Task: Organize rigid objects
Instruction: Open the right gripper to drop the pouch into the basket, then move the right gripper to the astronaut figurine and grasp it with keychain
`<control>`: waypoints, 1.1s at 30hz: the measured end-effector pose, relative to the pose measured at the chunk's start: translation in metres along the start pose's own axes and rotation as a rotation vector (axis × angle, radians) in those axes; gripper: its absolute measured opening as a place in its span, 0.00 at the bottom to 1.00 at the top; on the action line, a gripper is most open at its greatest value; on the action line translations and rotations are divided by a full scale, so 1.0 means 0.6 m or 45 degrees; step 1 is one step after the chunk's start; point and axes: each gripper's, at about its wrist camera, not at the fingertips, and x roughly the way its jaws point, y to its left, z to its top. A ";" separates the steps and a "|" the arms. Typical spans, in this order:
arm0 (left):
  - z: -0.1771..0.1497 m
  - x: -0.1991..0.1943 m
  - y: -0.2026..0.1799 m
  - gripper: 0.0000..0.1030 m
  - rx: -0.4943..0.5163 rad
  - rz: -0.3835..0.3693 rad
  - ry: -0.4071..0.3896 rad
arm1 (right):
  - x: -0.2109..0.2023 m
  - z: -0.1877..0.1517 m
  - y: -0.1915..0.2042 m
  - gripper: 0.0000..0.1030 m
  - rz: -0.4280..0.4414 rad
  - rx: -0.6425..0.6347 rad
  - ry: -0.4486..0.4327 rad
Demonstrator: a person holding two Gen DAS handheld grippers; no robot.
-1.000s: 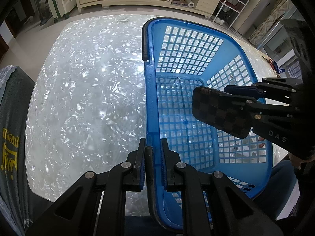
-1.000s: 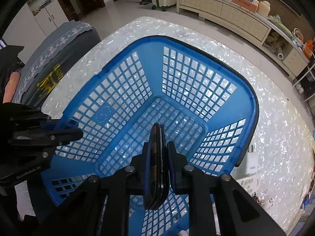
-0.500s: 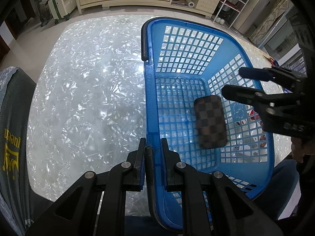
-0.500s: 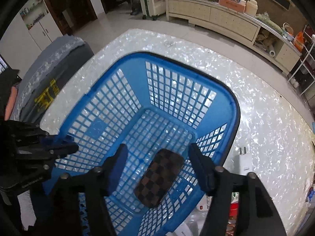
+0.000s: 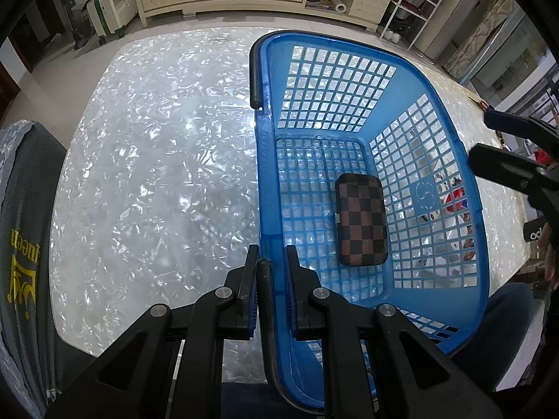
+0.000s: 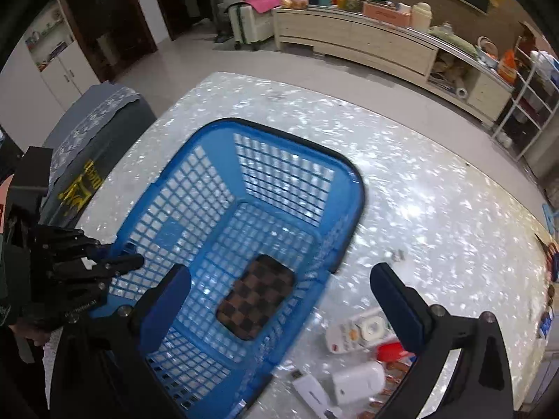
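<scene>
A blue lattice basket (image 5: 335,83) stands on the white pearly table (image 5: 157,174). My left gripper (image 5: 271,265) is shut on the basket's near left wall, with the black rim between its pads. A brown checkered case (image 5: 361,225) lies flat on the basket floor, free of both grippers. My right gripper (image 6: 279,274) hovers above the basket's right side, its jaws opening wide with nothing pressed between them. In the right wrist view the case (image 6: 256,295) sits below and between the blue pads, and the left gripper (image 6: 129,262) clamps the basket (image 6: 195,188) at its left.
To the right of the basket lie a white remote-like object (image 6: 360,331), a white box (image 6: 356,380), a small white stick (image 6: 297,373) and a red item (image 6: 391,351). A grey cloth-covered chair (image 5: 21,244) stands at the table's left edge.
The right gripper let go of the checkered case, which dropped flat onto the basket floor. Its jaws spread wide and it rose and drew back to the right. The left gripper stayed still.
</scene>
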 end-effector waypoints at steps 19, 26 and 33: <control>0.005 -0.013 -0.012 0.14 0.020 0.028 -0.014 | -0.035 -0.110 -0.218 1.00 -0.249 0.266 0.137; 0.000 -0.005 -0.002 0.14 0.008 0.033 0.001 | 0.005 -0.136 -0.273 1.00 -0.278 0.331 0.227; -0.001 0.000 0.008 0.14 -0.009 0.019 0.009 | 0.030 -0.150 -0.299 1.00 -0.297 0.262 0.304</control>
